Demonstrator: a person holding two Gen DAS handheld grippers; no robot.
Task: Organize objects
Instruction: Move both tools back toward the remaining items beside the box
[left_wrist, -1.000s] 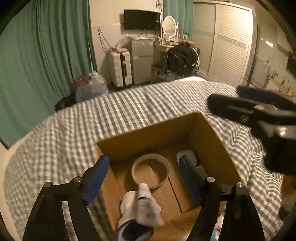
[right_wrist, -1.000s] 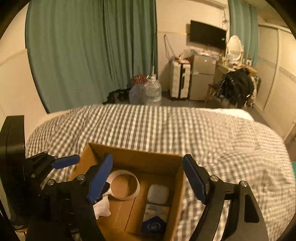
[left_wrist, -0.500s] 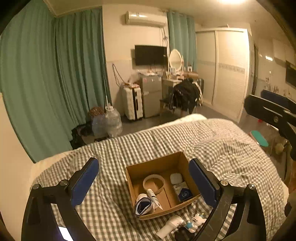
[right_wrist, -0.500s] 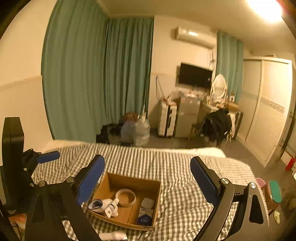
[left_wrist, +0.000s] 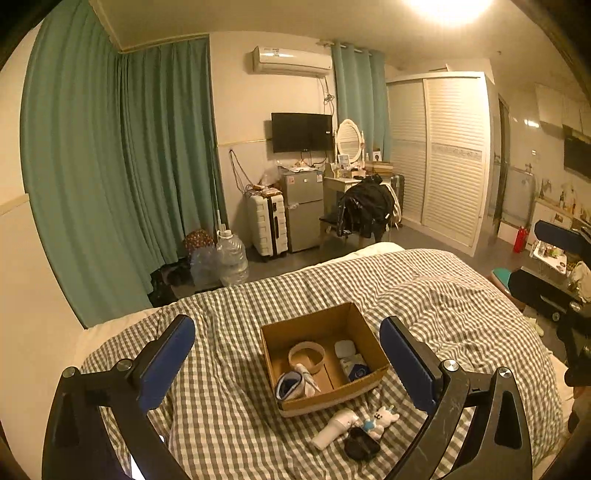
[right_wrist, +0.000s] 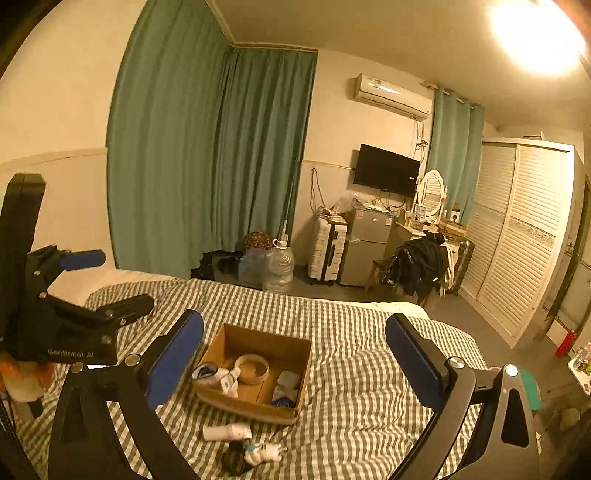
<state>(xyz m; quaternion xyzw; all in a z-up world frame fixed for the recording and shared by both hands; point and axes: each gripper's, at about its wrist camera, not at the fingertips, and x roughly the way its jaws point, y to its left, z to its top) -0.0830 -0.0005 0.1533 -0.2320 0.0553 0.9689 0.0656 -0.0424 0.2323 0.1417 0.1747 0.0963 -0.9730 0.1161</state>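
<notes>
1. Left gripper: its two blue-padded jaws are spread wide after just opening further, and nothing sits between the pads
2. Right gripper: its jaws are also spread wide, just opened further, gripping nothing
3. An open cardboard box rests on the checked bedspread, below and ahead of both grippers, framed between their fingers
4. Inside the box: a tape ring, a rolled white and blue sock, a small white case
5. Just outside the box wall nearest the grippers lie a white bottle, a small plush toy and a dark object
</notes>
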